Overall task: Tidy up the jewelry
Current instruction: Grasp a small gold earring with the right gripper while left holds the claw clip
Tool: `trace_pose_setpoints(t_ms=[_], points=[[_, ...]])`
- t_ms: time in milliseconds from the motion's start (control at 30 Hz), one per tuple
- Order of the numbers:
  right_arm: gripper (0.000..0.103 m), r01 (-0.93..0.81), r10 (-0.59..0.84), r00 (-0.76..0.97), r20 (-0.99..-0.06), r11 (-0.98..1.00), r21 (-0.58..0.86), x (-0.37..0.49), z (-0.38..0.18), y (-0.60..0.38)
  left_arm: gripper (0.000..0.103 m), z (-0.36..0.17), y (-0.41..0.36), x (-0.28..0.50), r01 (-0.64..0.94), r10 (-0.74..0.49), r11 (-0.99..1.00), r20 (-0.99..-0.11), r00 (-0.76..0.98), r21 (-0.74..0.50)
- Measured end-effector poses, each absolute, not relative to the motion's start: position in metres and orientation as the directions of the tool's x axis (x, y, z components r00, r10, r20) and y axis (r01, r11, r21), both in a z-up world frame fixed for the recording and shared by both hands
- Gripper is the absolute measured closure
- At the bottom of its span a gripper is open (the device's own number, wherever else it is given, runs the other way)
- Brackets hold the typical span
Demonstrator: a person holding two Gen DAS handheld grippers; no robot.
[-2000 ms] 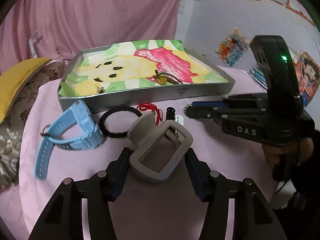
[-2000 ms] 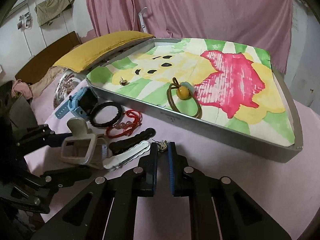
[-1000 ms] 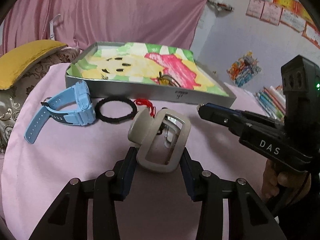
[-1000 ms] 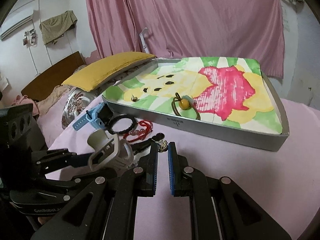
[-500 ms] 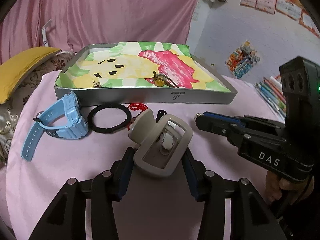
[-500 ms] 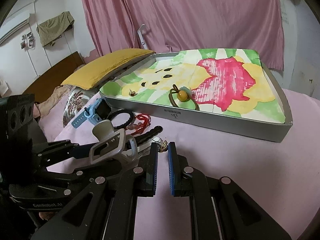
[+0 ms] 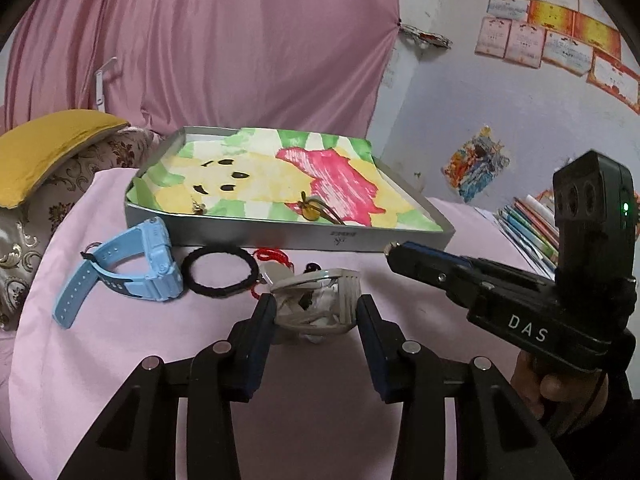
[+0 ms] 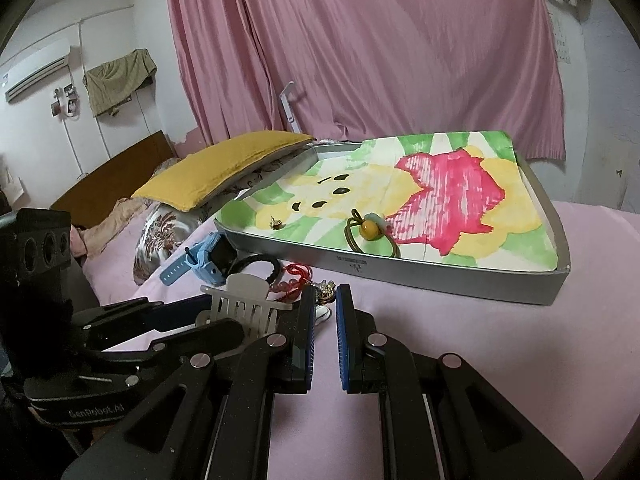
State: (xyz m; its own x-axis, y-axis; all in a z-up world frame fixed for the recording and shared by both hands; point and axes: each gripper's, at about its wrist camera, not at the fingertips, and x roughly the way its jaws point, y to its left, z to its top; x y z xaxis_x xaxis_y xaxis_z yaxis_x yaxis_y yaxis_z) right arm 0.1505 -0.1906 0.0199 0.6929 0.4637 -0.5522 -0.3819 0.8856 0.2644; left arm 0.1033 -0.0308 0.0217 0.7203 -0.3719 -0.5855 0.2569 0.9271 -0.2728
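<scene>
My left gripper [image 7: 316, 308] is shut on a beige hair claw clip [image 7: 316, 300], held just above the pink cloth; the clip also shows in the right wrist view [image 8: 244, 304]. My right gripper [image 8: 325, 312] is nearly closed with a narrow gap and holds nothing; a small gold earring [image 8: 326, 291] lies at its tips. A grey tray [image 8: 440, 276] with a painted liner holds a brown hair tie with a yellow bead [image 8: 370, 232] and a small earring [image 8: 276, 223]. A blue watch [image 7: 136, 268], a black hair band [image 7: 222, 270] and a red bead bracelet [image 8: 294, 278] lie before the tray.
A yellow cushion [image 8: 228, 164] on patterned pillows lies left of the tray. Pink curtain hangs behind. Books [image 7: 528, 224] lie at the table's right edge. The right gripper's body [image 7: 520, 304] reaches in from the right in the left wrist view.
The left gripper has tilted the claw clip from face-up to edge-on and lowered it toward the cloth. The right gripper has stayed by the gold earring.
</scene>
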Motion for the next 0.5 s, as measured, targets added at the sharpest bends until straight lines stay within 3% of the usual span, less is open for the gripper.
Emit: trace_pose_setpoints(t_ms=[233,367,500], points=[[0.094,-0.379,0.462,0.69,-0.558,0.887,0.265,0.151,0.02,-0.191,0.064,0.019,-0.037,0.106,0.289,-0.397,0.918,-0.623,0.674,-0.271],[0.094,-0.369,0.456,0.69,-0.563,0.89,0.268,0.151,0.017,-0.194,0.055,0.014,-0.041,0.111,0.301,-0.396,0.918,-0.654,0.644,-0.26],[0.094,-0.357,0.447,0.69,-0.569,0.894,0.27,0.152,0.014,-0.197,0.053,0.011,-0.044,0.115,0.312,-0.397,0.916,-0.668,0.629,-0.25]])
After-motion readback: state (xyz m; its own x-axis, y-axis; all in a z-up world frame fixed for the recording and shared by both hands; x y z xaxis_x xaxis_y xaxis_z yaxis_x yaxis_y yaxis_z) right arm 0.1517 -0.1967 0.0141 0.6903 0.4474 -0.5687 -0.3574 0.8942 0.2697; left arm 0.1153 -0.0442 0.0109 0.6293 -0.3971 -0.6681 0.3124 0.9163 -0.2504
